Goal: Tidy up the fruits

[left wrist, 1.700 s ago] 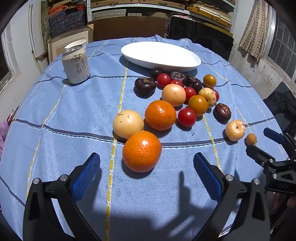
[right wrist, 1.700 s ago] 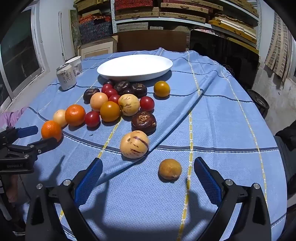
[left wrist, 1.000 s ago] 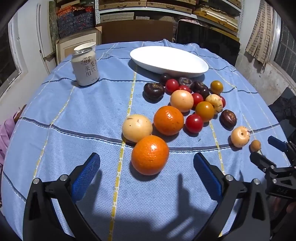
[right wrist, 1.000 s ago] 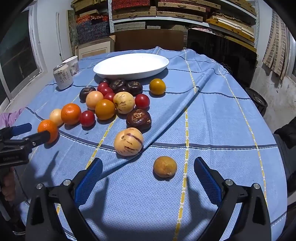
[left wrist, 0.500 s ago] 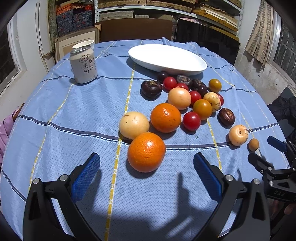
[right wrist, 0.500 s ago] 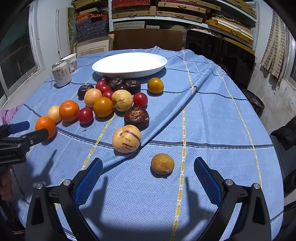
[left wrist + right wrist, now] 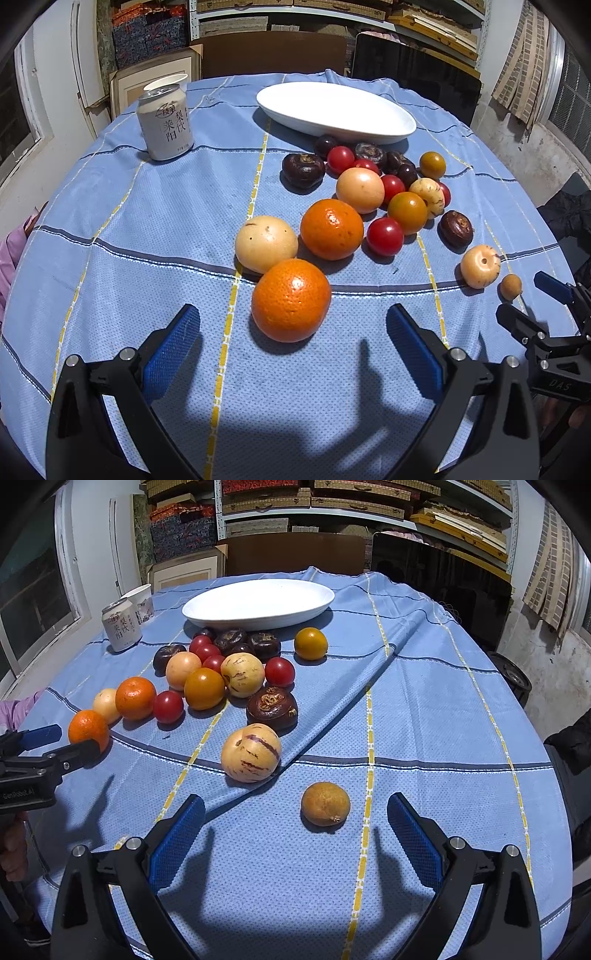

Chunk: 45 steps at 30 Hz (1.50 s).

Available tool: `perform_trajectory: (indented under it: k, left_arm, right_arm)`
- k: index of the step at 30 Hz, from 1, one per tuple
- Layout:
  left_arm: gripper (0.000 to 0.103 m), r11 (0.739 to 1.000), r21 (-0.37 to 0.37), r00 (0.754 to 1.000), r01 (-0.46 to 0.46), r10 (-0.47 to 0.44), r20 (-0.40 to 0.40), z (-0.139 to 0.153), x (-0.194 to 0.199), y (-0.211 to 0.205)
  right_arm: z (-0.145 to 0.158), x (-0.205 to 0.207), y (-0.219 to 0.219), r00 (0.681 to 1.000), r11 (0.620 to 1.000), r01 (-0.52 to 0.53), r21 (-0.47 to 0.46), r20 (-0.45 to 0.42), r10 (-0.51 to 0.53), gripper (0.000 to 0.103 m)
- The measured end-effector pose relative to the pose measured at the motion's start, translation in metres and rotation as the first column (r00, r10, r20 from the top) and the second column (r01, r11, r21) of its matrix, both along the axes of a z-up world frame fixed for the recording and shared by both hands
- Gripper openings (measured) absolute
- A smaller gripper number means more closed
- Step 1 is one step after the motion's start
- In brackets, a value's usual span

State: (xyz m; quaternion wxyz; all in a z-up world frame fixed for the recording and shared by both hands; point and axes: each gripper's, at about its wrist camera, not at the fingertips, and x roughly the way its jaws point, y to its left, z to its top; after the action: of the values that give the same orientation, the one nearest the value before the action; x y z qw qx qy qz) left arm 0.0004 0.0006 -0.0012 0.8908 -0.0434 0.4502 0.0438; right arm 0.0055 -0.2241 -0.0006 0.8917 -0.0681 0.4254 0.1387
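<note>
Here, view by view.

Left wrist view
- Plate: your white oval plate [image 7: 336,110] sits at the far side of the blue cloth [image 7: 147,229] with nothing in it.
- Can: the can [image 7: 165,122] stands upright at far left, a white cup [image 7: 166,82] just behind it; what either holds is hidden.
- Fruits: all lie on the cloth in front of the plate, dark ones and small red ones nearest its rim.
- Left gripper: your left gripper [image 7: 291,350] is spread wide and holds nothing; the near orange [image 7: 291,300] lies just ahead, between the blue pads [image 7: 171,349] but touching neither.
- Right gripper: your right gripper [image 7: 532,301] shows at the right edge, parted, close to the small brown fruit [image 7: 511,286].
- Writing: Chinese characters run down the can; "DAS" is on the right gripper's body.

Right wrist view
- Plate: again bare [image 7: 258,603], with the fruit cluster just in front of it.
- Right gripper: your right gripper [image 7: 295,830] is wide open and grips nothing; the small brown fruit [image 7: 325,804] lies just ahead between the fingers, apart from both.
- Striped fruit: the pale striped fruit [image 7: 251,752] rests by a fold in the cloth, near the brown one.
- Left gripper: your left gripper [image 7: 55,744] straddles the near orange [image 7: 88,730] at far left; contact cannot be judged.
- Writing: "GenRobot.AI" on the left gripper's body.
</note>
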Motion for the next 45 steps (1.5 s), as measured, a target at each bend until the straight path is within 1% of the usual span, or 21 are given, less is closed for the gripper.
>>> perform_trajectory:
  k: [23,45]
  left_arm:
    - [0.099,1.000,0.001,1.000,0.002,-0.002,-0.014,-0.0038,0.0028,-0.0001]
    - [0.099,1.000,-0.008,1.000,0.016,-0.016,-0.005,-0.0032,0.0021,-0.0007]
  right_arm:
    - [-0.0028,0.0021,-0.0020,1.000,1.000,0.004,0.006,-0.009,-0.004,0.100]
    - [-0.0036,0.0017,-0.0018,1.000,1.000,0.001,0.005,-0.008,-0.001,0.100]
